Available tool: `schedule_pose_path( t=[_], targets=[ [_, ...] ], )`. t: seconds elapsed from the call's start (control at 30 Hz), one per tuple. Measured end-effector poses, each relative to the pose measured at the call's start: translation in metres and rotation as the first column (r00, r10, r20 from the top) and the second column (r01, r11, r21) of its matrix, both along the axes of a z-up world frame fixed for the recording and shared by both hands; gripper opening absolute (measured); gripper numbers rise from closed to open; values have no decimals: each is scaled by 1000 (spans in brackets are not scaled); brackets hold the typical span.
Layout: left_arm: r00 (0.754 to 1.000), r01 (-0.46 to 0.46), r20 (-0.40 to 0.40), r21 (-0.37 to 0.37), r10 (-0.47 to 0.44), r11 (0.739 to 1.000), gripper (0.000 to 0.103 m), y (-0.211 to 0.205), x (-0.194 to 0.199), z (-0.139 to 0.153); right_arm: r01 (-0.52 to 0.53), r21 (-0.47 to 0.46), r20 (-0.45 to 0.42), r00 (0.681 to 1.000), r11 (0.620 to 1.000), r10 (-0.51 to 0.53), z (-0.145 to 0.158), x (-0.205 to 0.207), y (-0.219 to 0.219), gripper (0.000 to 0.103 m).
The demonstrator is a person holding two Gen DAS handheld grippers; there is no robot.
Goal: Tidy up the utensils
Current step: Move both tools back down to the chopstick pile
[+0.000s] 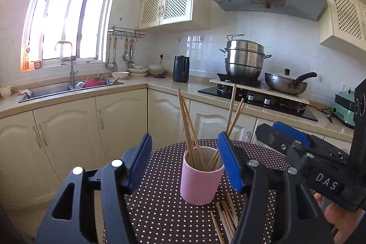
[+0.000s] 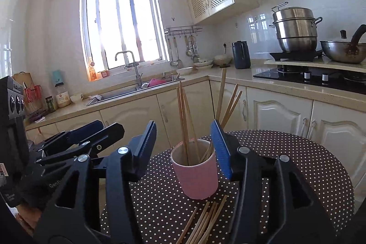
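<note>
A pink cup (image 1: 199,184) (image 2: 196,180) stands on a round table under a brown polka-dot cloth (image 1: 160,209) (image 2: 286,152). Several wooden chopsticks (image 1: 186,120) (image 2: 183,111) stand in the cup, leaning left and right. More loose chopsticks (image 1: 225,218) (image 2: 205,221) lie flat on the cloth in front of it. My left gripper (image 1: 184,141) is open, hovering near the cup, its blue pads touching nothing. Beside it my right gripper (image 2: 184,127) is also open and empty, aimed at the same cup. Each wrist view also shows the other gripper from the side: the right gripper (image 1: 286,136) and the left gripper (image 2: 91,129).
Behind the table runs an L-shaped counter with a sink (image 1: 68,88), a dark kettle (image 1: 180,69), and a hob with a steel steamer pot (image 1: 244,58) and a wok (image 1: 286,84). Ladles hang on a wall rail (image 1: 125,33). A person's hand (image 1: 338,221) holds the right gripper.
</note>
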State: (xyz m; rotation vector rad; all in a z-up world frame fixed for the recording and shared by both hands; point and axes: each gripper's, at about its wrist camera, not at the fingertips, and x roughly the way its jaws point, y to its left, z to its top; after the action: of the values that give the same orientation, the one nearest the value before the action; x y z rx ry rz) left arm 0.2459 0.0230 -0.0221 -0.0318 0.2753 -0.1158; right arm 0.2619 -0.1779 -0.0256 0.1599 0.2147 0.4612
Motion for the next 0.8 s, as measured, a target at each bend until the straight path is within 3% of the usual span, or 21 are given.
schedule_pose_path(
  t=[0.27,0.47,0.67,0.8],
  targets=[
    [999,10,-38,33,-9,999,60,-13,-18,-7,18,-12,-21,1000,1000,-18,-2,-25,-14,52],
    [993,45,-115,56,-38,997,61,-26,-24,-22,27,-23,-83,996,999,-29,-15,-33,-25,53],
    [970,100,-230,82,-79,992,61,-41,-20,-48,29,-52,-154,987,998,-37,-35,-38,-31,54],
    [936,138,-336,88,-101,986,61,-49,-14,-71,15,-69,-204,979,997,-29,-49,-39,-32,55]
  ],
)
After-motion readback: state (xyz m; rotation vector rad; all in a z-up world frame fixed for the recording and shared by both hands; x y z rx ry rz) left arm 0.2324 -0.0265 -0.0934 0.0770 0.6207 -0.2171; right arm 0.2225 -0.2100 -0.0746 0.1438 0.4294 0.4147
